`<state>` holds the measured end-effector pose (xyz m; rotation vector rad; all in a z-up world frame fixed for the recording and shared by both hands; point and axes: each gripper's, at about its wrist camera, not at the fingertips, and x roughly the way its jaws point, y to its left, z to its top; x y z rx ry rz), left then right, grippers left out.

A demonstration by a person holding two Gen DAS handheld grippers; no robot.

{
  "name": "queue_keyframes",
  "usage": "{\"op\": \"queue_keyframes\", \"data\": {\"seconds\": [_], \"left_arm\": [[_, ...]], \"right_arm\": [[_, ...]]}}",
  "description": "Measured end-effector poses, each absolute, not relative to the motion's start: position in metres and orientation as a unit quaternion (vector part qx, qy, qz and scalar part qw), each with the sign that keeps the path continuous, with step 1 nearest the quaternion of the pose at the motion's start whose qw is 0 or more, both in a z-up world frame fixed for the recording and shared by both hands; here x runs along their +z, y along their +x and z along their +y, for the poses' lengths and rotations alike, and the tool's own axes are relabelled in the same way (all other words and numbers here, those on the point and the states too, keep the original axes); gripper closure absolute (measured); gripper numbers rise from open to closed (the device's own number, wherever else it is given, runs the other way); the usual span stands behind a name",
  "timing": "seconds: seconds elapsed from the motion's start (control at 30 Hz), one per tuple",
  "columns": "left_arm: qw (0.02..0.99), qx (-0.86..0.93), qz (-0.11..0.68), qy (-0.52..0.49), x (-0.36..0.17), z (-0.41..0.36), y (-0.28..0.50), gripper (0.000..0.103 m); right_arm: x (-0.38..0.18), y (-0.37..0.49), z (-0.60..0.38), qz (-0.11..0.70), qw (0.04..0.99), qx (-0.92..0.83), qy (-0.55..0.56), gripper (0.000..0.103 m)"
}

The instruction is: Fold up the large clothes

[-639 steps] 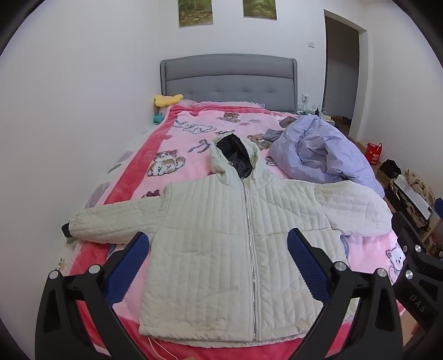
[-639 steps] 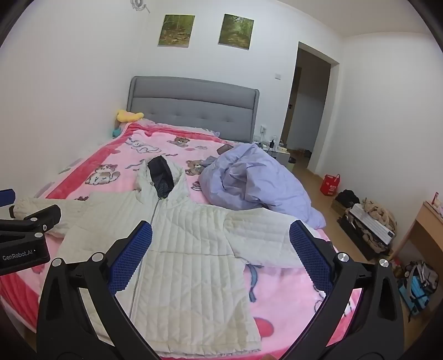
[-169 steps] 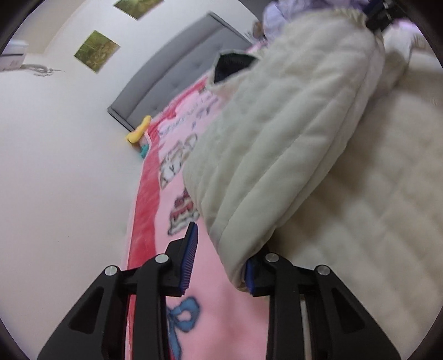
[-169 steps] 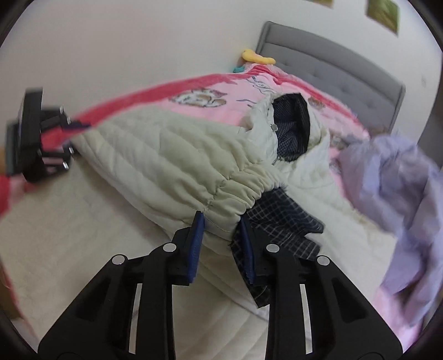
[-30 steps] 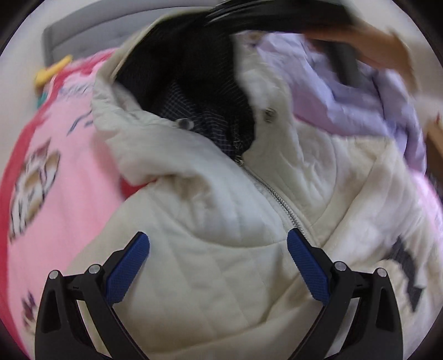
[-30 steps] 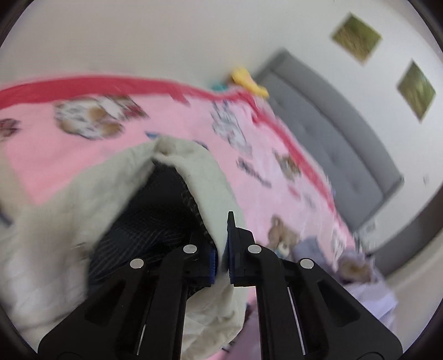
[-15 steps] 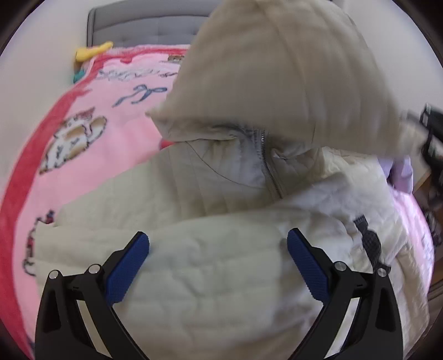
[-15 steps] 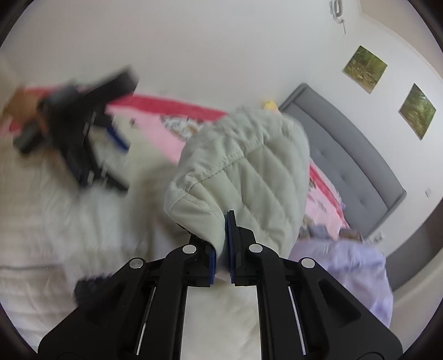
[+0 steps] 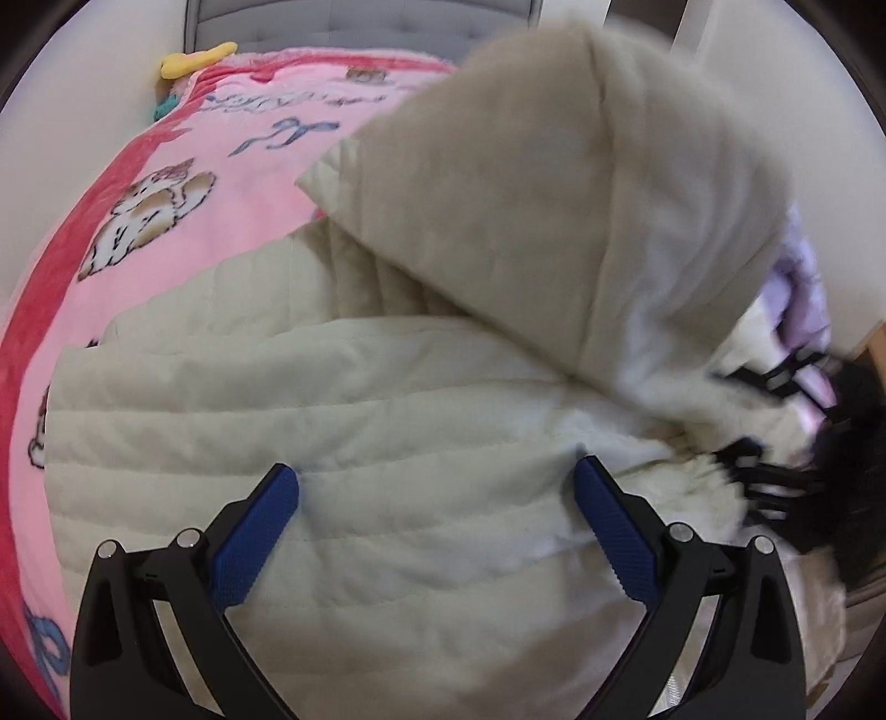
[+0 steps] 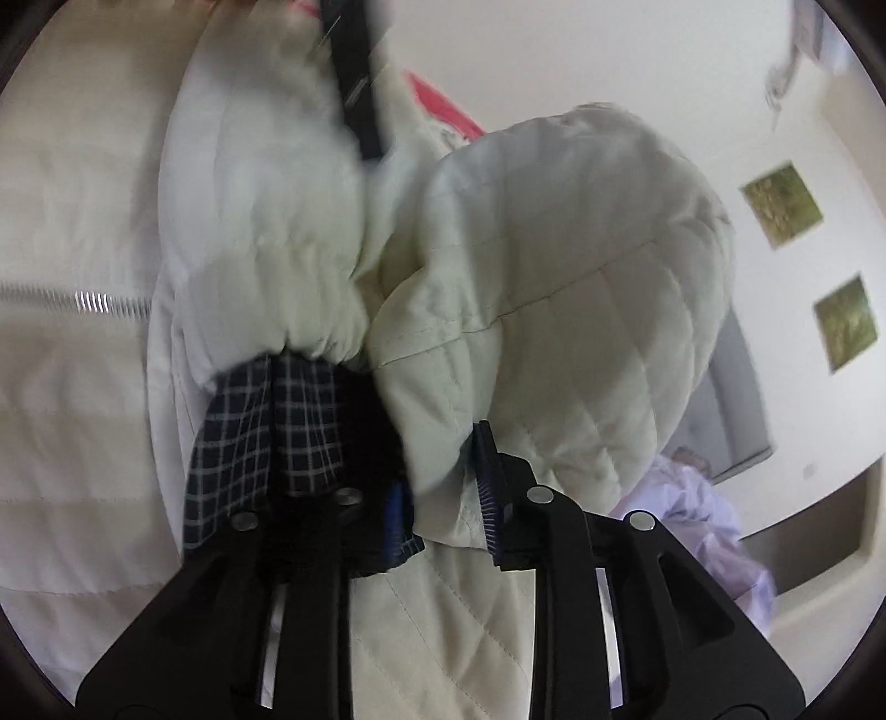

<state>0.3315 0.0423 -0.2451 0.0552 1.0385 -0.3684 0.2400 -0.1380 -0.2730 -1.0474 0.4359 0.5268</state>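
A cream quilted jacket (image 9: 387,443) lies on the bed, its hood (image 9: 526,194) folded down over the chest. My left gripper (image 9: 434,473) hovers wide open just above the jacket body with nothing between its pads. At the right edge of the left wrist view, my right gripper (image 9: 769,482) shows as a dark blur at the hood's rim. In the right wrist view, the right gripper (image 10: 440,465) has its jaws opening, with the hood's edge (image 10: 554,277) still lying loosely between them. A gathered cuff with checked lining (image 10: 260,421) sits just left of it, and the zipper (image 10: 83,302) is beyond.
A pink cartoon blanket (image 9: 166,194) covers the bed to the left. A grey headboard (image 9: 360,16) and a yellow toy (image 9: 194,58) are at the far end. A lilac duvet (image 10: 703,515) is bunched on the right. Two pictures (image 10: 781,205) hang on the white wall.
The right gripper has carried the hood down onto the jacket's chest and its jaws have parted. The left gripper has shifted slightly over the jacket body and stays open.
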Motion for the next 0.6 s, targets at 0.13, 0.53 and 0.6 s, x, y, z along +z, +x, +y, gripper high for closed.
{"op": "queue_keyframes", "data": {"seconds": [0.13,0.53,0.6], "left_arm": [[0.859,-0.169,0.483,0.008,-0.249,0.046,0.332,0.004],[0.865,-0.166,0.474,0.008,-0.250,0.045,0.329,0.004],[0.865,-0.166,0.474,0.008,-0.250,0.045,0.328,0.004]], "right_arm": [[-0.218,0.250,-0.153,0.199,0.844,0.289,-0.405,0.033],[-0.116,0.348,-0.136,0.182,0.793,0.346,-0.468,0.013],[-0.124,0.361,-0.124,0.203,0.760,0.365,-0.499,0.014]]}}
